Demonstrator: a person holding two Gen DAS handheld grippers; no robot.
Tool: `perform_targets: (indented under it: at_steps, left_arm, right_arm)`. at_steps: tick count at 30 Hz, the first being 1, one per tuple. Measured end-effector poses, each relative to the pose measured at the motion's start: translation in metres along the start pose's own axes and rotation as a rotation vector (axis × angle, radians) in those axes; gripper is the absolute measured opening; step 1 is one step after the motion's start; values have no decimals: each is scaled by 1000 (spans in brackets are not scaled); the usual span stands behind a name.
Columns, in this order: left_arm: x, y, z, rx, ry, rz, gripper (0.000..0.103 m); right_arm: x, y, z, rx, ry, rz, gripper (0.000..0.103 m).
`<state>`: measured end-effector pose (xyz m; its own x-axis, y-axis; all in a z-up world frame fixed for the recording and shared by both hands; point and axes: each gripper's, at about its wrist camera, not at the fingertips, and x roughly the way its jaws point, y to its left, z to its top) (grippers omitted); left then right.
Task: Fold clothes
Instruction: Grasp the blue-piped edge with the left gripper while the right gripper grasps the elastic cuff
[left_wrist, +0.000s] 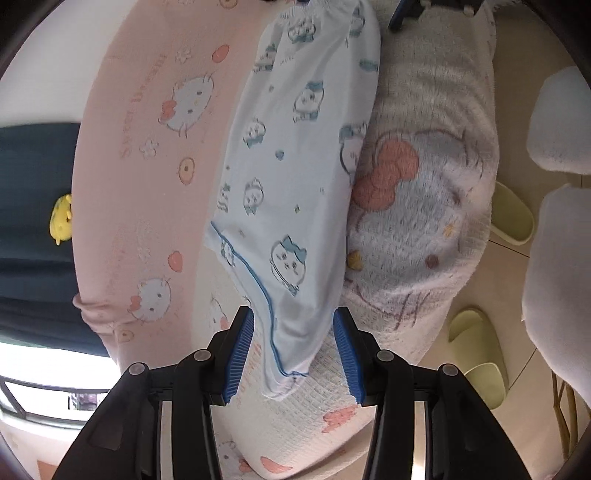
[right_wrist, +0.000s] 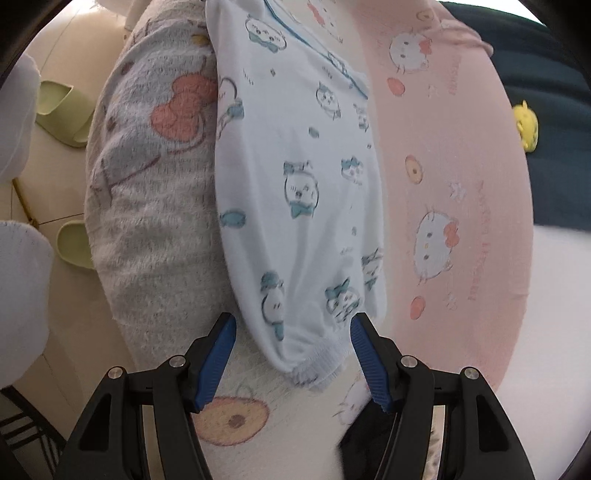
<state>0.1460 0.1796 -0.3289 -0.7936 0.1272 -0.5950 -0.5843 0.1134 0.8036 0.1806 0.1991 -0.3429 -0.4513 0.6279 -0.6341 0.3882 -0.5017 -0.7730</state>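
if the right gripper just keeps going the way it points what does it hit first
Probably the gathered elastic hem of the pale blue cartoon-print cotton garment, lying just ahead between the open jaws of the right gripper. Depth is unclear, so it might meet the bedding beneath first.

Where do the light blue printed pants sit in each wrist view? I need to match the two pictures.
Left wrist view: light blue printed pants run from top centre down to the claw, hem end nearest.
Right wrist view: pants run down the centre, elastic waistband nearest the claw.
Shared landmark: the fuzzy blanket's red bow, right of the pants in the left view, left of them in the right view.
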Motion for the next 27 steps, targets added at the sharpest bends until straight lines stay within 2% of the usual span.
perform_targets:
  at_steps: [3, 6, 10, 14, 15, 17, 21, 25, 27]
  left_arm:
    - [14, -4, -1, -7, 39, -5, 41]
    - [20, -4, 8, -20, 28, 2, 41]
    - [19, -2, 28, -24, -13, 16, 41]
    - [26, -4, 41, -11, -23, 66, 43]
    - [27, -6, 39, 12, -34, 88, 46]
    - [29, -9, 31, 59, -38, 136, 50]
    - [41, -9, 2, 114, 2, 182, 52]
    - [54, -7, -12, 115, 67, 225, 52]
    - [54, -7, -5, 106, 65, 243, 52]
  right_arm:
    - [2, -2, -6, 24, 15, 6, 64]
    - [2, -3, -8, 30, 14, -1, 70]
    - [1, -1, 1, 14, -9, -21, 70]
    - [4, -4, 17, 19, -42, -24, 72]
    - [5, -4, 16, 8, -53, -35, 76]
    - [7, -5, 13, -7, -61, -58, 76]
    - [25, -9, -9, -40, -22, -105, 76]
    - [30, -2, -21, -94, -22, -166, 76]
    - [31, 5, -17, -140, -28, -212, 76]
